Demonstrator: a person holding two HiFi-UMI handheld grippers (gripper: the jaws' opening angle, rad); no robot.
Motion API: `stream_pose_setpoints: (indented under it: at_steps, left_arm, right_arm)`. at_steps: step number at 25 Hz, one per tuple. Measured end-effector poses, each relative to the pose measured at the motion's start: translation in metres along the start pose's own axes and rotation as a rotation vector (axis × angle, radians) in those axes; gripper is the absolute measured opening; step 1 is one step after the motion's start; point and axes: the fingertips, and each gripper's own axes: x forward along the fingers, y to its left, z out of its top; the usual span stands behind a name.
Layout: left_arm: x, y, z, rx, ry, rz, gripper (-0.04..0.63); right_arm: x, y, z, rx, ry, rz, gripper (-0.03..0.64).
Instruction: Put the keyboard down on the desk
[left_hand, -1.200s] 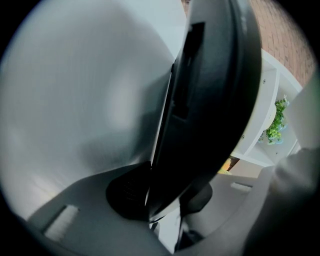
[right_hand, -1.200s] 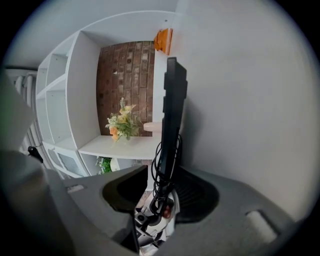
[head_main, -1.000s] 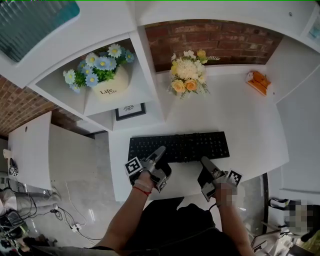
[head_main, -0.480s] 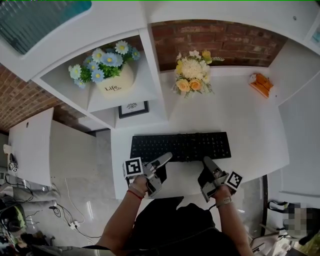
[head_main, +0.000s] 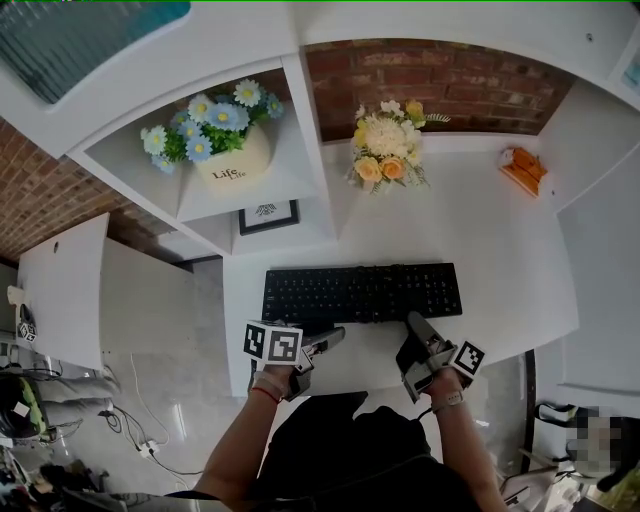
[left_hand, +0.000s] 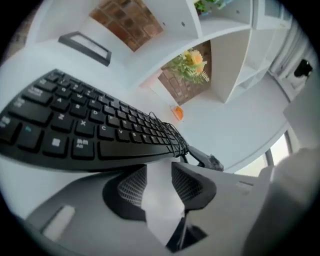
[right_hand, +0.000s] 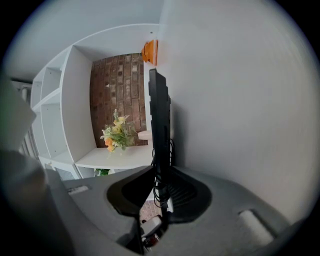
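Observation:
The black keyboard (head_main: 362, 292) lies flat on the white desk (head_main: 500, 260). My left gripper (head_main: 332, 338) sits just short of the keyboard's near edge, left of centre, rolled so its marker cube faces up. In the left gripper view the keyboard (left_hand: 75, 130) runs past beyond the tips. The left gripper (left_hand: 159, 172) is open and its jaws have just been closing, with only bare desk between them. My right gripper (head_main: 412, 323) is at the near edge further right. In the right gripper view the keyboard (right_hand: 159, 115) stands edge-on, with the right gripper (right_hand: 159, 185) shut on it and its cable.
A yellow flower bouquet (head_main: 385, 150) stands at the desk's back by the brick wall, and an orange object (head_main: 522, 167) lies at the back right. To the left, a shelf holds a pot of blue flowers (head_main: 215, 140) and a small picture frame (head_main: 265, 214).
My left gripper has come off the keyboard's near edge, drawn back toward me and rolled its marker cube upward. The right gripper and the keyboard have stayed put.

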Motion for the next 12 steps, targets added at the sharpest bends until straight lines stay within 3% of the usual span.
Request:
stream_pose_setpoints:
  at_steps: [3, 4, 12]
  left_arm:
    - [0.000, 0.013, 0.001, 0.030, -0.018, 0.084, 0.032]
    - [0.000, 0.015, 0.001, 0.023, -0.029, 0.091, 0.013]
    - [0.005, 0.022, -0.005, -0.015, -0.036, 0.126, -0.003]
  right_arm:
    - [0.000, 0.000, 0.001, -0.003, 0.001, -0.001, 0.080]
    - [0.001, 0.000, 0.001, -0.005, 0.001, -0.006, 0.080]
    - [-0.001, -0.007, 0.001, -0.028, 0.032, -0.090, 0.084]
